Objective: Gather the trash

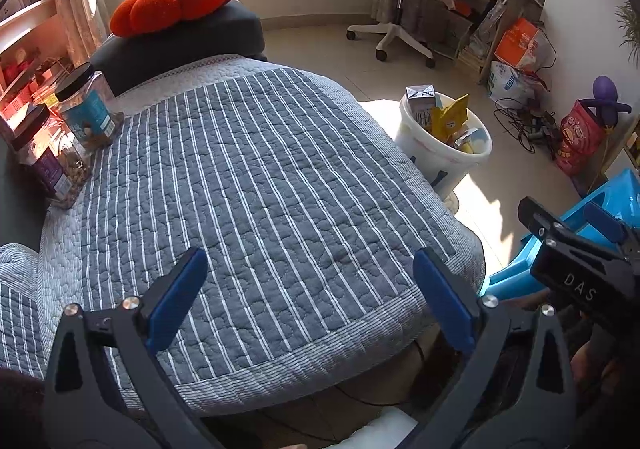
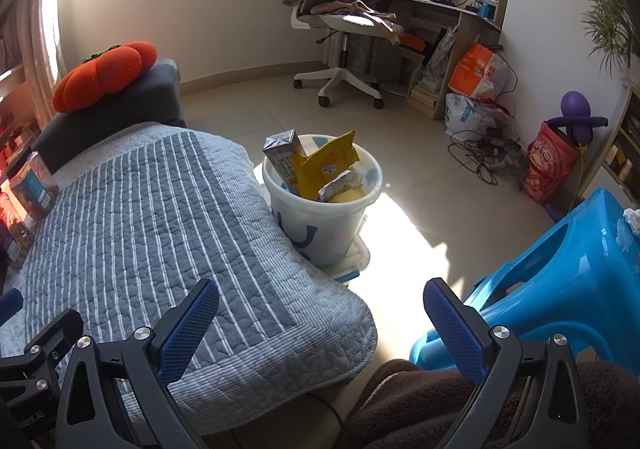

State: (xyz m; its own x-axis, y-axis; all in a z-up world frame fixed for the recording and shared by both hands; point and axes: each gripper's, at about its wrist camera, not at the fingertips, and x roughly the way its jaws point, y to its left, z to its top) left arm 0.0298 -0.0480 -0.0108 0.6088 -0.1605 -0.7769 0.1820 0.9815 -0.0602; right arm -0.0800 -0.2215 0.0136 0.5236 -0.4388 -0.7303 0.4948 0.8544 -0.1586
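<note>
A white bucket [image 2: 320, 221] stands on the floor beside the quilted seat [image 2: 160, 217]. It holds a milk carton [image 2: 282, 157], a yellow wrapper [image 2: 324, 165] and a foil wrapper [image 2: 340, 185]. The bucket also shows in the left wrist view [image 1: 436, 157]. My left gripper [image 1: 312, 297] is open and empty over the near end of the striped quilt [image 1: 256, 201]. My right gripper [image 2: 320, 329] is open and empty, near the quilt's corner, in front of the bucket. The right gripper shows at the right edge of the left wrist view [image 1: 572, 245].
Two snack jars [image 1: 86, 113] stand on the quilt's far left. A red pumpkin cushion [image 1: 172, 1] lies on a dark pad. A blue plastic stool [image 2: 560, 273] with crumpled tissue [image 2: 628, 229] stands at the right. An office chair [image 2: 344, 33], desk, bags and cables are farther back.
</note>
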